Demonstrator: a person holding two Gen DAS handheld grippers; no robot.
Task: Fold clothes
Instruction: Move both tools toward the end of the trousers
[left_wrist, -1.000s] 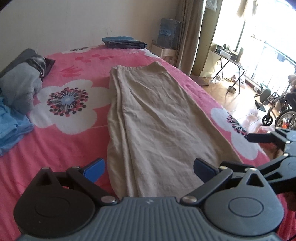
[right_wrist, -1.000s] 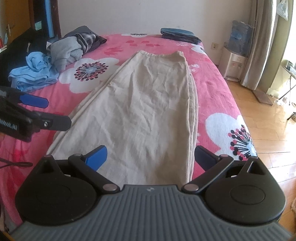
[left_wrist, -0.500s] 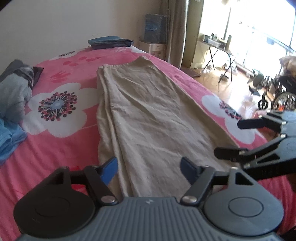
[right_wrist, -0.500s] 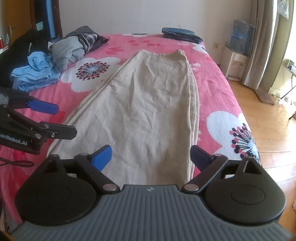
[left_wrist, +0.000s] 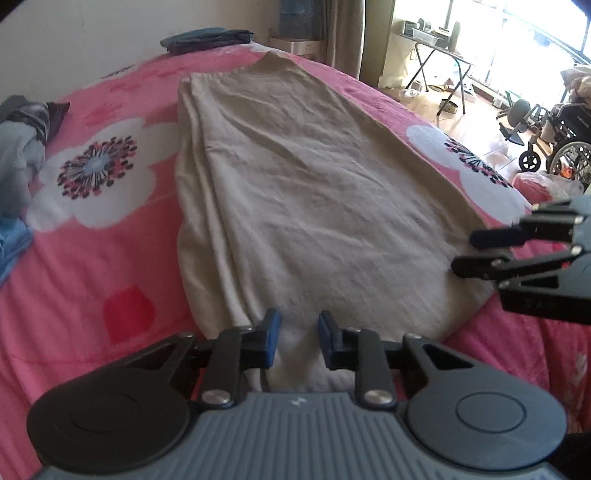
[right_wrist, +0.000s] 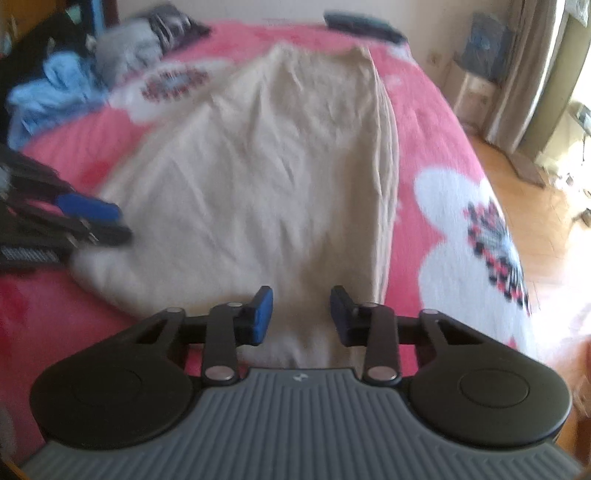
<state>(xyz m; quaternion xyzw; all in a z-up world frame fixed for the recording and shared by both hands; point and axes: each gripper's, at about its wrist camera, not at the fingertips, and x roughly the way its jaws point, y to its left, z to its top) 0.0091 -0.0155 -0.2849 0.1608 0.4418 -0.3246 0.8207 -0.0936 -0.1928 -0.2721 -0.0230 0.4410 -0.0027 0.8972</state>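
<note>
Through my left wrist camera, I am closing my left gripper (left_wrist: 297, 338) around the near hem of the beige garment (left_wrist: 303, 192), wrinkled woven cloth bunching between the blue pads, which are not yet pressing it. It is lying long and tapered on the pink flowered bedspread (left_wrist: 92, 258). Through my right wrist camera, blurred, I am closing my right gripper (right_wrist: 301, 314) over the same hem's other corner, cloth between the pads.

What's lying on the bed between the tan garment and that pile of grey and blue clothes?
Only bare pink bedspread with its white flower print lies between the tan garment and the clothes pile; both wrist views show it.
</note>
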